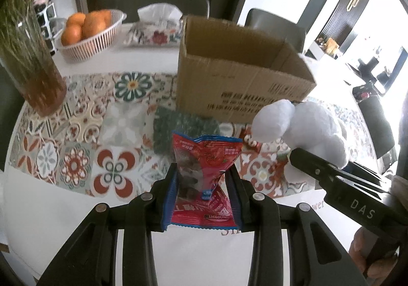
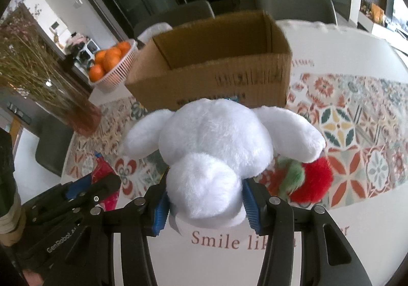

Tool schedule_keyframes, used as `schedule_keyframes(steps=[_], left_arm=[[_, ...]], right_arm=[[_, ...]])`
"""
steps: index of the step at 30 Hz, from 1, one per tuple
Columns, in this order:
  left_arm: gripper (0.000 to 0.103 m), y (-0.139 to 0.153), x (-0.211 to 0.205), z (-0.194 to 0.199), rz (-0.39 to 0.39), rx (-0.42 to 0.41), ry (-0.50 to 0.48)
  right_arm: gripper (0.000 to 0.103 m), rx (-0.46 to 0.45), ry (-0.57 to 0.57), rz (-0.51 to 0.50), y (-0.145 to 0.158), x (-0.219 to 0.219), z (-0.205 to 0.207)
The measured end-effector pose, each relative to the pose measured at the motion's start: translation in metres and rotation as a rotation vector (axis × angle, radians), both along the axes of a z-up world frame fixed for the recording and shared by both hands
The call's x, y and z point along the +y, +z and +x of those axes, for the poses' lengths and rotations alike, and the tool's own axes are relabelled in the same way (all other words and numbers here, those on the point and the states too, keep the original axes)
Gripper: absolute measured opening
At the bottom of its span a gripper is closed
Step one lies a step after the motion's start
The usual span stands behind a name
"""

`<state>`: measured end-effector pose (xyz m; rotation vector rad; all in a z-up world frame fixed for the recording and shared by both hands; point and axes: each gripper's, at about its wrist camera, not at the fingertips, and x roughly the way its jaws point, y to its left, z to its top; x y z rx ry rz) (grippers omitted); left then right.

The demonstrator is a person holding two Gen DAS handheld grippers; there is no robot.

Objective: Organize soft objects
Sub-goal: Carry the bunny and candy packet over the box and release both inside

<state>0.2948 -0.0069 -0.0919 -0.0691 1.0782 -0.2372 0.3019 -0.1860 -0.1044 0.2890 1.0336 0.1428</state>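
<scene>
My left gripper [image 1: 202, 178] is shut on a red snack packet [image 1: 206, 158], pinched at its middle and held above the table. My right gripper [image 2: 205, 199] is shut on a white plush toy [image 2: 216, 143] with floppy ears, held above the table; the toy also shows in the left wrist view [image 1: 303, 127]. An open cardboard box [image 1: 237, 74] stands just beyond both grippers, also in the right wrist view [image 2: 214, 66]. A red and green plush [image 2: 311, 178] lies on the table under the white toy's right ear. The left gripper [image 2: 84, 191] shows at lower left of the right wrist view.
A white basket of oranges [image 1: 86, 30] and a floral tissue box [image 1: 155, 30] stand behind left of the carton. A glass vase with dried grass [image 1: 30, 61] is at the left. A patterned runner [image 1: 89, 133] covers the white table. Grey chairs [image 2: 295, 5] stand beyond.
</scene>
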Motion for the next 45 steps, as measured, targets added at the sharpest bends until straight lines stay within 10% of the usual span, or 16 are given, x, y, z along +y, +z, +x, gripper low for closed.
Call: schedule_keyframes(steps=[45], left_arm=[[0.036, 0.095, -0.027, 0.072, -0.029, -0.263, -0.089]], right_arm=[[0.051, -0.27, 0.003, -0.05, 0.115, -0.019, 0.064]])
